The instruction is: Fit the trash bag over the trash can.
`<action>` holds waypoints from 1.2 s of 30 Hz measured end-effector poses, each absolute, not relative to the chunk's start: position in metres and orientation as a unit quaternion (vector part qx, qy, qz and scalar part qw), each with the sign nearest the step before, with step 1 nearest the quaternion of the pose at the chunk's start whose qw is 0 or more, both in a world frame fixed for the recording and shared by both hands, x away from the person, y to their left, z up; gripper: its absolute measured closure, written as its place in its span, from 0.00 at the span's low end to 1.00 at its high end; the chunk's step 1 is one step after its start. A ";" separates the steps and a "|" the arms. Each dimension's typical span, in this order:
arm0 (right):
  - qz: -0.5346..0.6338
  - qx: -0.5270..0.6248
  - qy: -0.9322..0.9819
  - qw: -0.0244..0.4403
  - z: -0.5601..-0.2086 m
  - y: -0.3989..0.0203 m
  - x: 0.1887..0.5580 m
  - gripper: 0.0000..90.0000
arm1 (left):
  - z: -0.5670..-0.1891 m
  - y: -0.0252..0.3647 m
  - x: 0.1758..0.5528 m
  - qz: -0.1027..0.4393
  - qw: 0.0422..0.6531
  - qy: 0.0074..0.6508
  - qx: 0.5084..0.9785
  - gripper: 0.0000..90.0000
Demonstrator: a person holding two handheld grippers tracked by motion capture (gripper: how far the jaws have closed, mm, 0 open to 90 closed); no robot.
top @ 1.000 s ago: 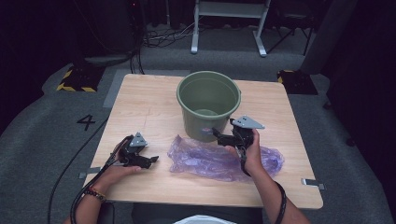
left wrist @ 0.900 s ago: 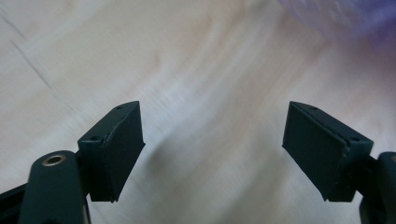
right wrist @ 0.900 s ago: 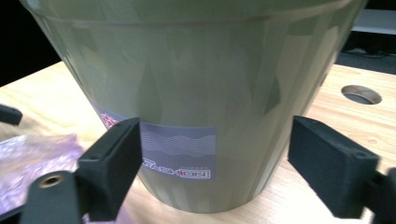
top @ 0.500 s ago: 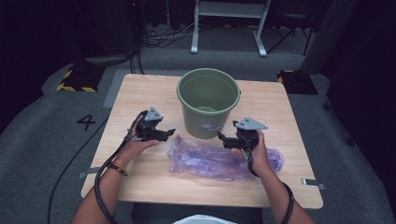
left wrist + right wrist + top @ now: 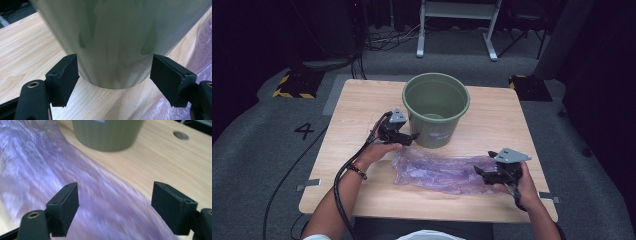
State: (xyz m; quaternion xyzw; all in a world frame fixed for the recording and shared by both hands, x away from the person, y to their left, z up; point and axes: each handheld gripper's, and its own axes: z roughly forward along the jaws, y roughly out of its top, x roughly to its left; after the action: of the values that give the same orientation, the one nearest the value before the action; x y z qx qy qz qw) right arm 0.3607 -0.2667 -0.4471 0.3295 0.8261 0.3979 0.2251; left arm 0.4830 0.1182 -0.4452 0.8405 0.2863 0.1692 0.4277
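The round green plastic bucket (image 5: 435, 109) stands mid-table, its base between the left gripper (image 5: 411, 137)'s spread jaws. The right gripper (image 5: 484, 172), jaws apart and just closing slightly, hovers over the crumpled purple plastic bag (image 5: 439, 171).

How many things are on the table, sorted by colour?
Green: 1, the bucket
Purple: 1, the plastic bag
Total: 2
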 end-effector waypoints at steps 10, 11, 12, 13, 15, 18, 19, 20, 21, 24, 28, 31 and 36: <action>0.363 0.397 0.819 0.199 -0.468 -0.335 0.347 0.23 | -0.448 0.112 0.484 0.152 0.423 0.271 0.851 0.24; 0.363 0.397 0.819 0.199 -0.468 -0.335 0.347 0.23 | -0.448 0.112 0.484 0.152 0.423 0.271 0.851 0.23; 0.362 0.407 0.818 0.184 -0.477 -0.340 0.351 0.21 | -0.449 0.121 0.479 0.158 0.417 0.272 0.853 0.23; 0.362 0.407 0.818 0.184 -0.477 -0.340 0.351 0.21 | -0.449 0.121 0.479 0.158 0.417 0.272 0.853 0.23; 0.369 0.417 0.814 0.166 -0.487 -0.343 0.356 0.21 | -0.450 0.131 0.472 0.159 0.415 0.276 0.852 0.22; 0.396 0.417 0.805 0.150 -0.500 -0.341 0.362 0.25 | -0.454 0.155 0.454 0.168 0.398 0.280 0.857 0.22; 0.396 0.417 0.805 0.150 -0.500 -0.341 0.362 0.25 | -0.455 0.160 0.450 0.169 0.396 0.283 0.857 0.22; 0.387 0.409 0.811 0.159 -0.502 -0.337 0.363 0.25 | -0.457 0.168 0.444 0.172 0.391 0.286 0.857 0.21; 0.387 0.409 0.811 0.159 -0.502 -0.337 0.363 0.25 | -0.460 0.178 0.438 0.176 0.377 0.292 0.861 0.21; 0.390 0.401 0.814 0.159 -0.502 -0.332 0.364 0.27 | -0.471 0.202 0.424 0.170 0.359 0.312 0.863 0.21; 0.374 0.368 0.834 0.169 -0.500 -0.320 0.372 0.44 | -0.483 0.232 0.408 0.162 0.348 0.336 0.860 0.21; 0.375 0.351 0.843 0.161 -0.500 -0.312 0.384 0.41 | -0.489 0.243 0.407 0.166 0.342 0.352 0.856 0.22; 0.357 0.346 0.847 0.189 -0.498 -0.296 0.404 0.32 | -0.497 0.244 0.408 0.156 0.332 0.356 0.859 0.22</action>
State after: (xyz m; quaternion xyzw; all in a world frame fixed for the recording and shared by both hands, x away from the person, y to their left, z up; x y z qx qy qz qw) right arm 0.4040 -0.2965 -0.4983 0.3456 0.8469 0.3571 0.1891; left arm 0.4084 0.2444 -0.4974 0.8594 0.3559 0.1561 0.3322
